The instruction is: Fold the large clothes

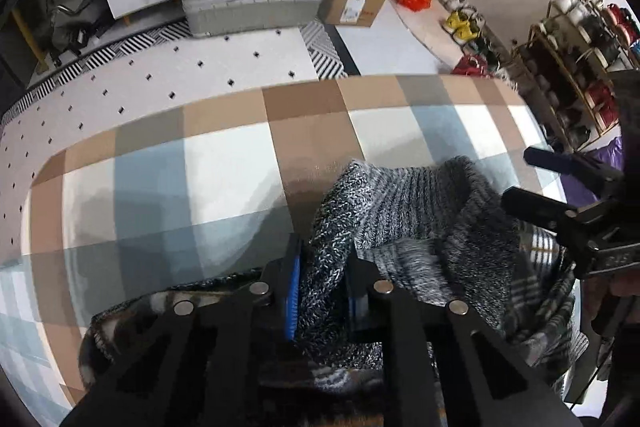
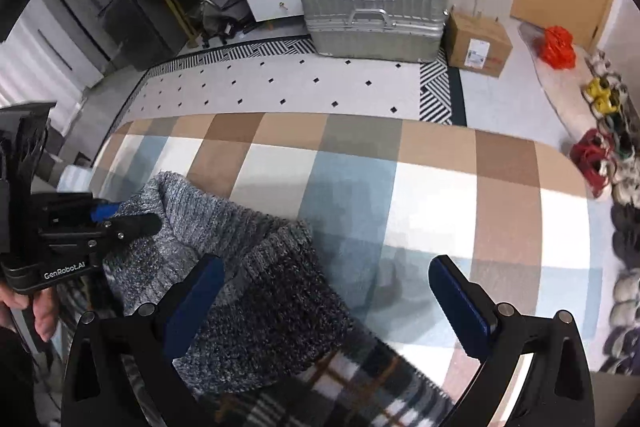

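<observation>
Grey knit sweater (image 1: 400,211) bunched, left gripper (image 1: 320,291) jaws clamped, hem cut off.

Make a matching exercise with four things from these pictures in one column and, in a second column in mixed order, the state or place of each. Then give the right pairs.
Things:
1. left gripper
2. right gripper
3. silver suitcase
4. red plastic bag

States or places:
A. on the floor by the wooden door
B. shut on the grey knit sweater
C. open above the checked blanket
D. carries black boxes on its top

Pairs: 1-B, 2-C, 3-D, 4-A
</observation>
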{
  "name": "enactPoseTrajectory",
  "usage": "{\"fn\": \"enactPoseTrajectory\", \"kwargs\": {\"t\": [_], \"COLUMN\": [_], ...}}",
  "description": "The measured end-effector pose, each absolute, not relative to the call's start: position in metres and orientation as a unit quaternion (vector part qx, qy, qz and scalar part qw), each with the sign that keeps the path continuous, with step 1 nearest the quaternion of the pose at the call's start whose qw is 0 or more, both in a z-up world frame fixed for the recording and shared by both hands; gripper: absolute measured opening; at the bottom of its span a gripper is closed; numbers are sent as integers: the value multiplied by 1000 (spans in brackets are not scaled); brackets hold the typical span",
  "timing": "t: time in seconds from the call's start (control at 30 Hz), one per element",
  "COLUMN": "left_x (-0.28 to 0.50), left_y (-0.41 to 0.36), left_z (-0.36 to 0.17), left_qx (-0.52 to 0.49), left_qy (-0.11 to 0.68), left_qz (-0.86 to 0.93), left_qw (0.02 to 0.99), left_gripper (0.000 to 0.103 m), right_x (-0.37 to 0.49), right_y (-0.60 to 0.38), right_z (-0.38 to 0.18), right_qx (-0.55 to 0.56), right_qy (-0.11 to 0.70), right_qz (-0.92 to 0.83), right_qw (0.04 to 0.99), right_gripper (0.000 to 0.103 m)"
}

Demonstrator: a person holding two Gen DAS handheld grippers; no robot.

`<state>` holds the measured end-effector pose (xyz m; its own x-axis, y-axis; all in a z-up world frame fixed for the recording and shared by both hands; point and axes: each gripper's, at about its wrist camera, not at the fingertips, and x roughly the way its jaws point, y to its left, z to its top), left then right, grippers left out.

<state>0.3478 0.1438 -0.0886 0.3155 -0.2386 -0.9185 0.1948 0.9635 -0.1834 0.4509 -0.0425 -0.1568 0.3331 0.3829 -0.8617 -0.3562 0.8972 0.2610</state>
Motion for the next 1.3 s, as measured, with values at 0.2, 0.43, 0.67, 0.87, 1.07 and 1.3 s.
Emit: {"fn": "enactPoseTrajectory", "kwargs": {"t": [0.2,0.43,0.67,0.87,1.07,1.3], "left_x": [316,281,288,285,252,179], "left_y": [151,153,150,159,161,163], "left_z": [-56,-40,-40,-31,4,31], "left_qx": [-37,-41,-27,-48,-58,-104], "left_qy": [503,457,449,444,419,393], "left_qz": [-122,-130,-138,-132,-136,-184], "left_qw": [855,879,883,885,896,895], "left_gripper": [11,11,11,11,8,8], "right_x": [442,441,436,414,365,270], "right_y": [-31,-8,-5,-19,-37,-61], "right_z": [-144,-153,-159,-123,-66,-17], "right_qx": [-21,-48,-39,-33,-29,-22], "right_qy": [510,541,566,496,418,331], "right_qz": [235,221,198,199,194,216], "right_qw": [827,810,799,844,887,918], "right_gripper": [102,81,13,11,11,10]}}
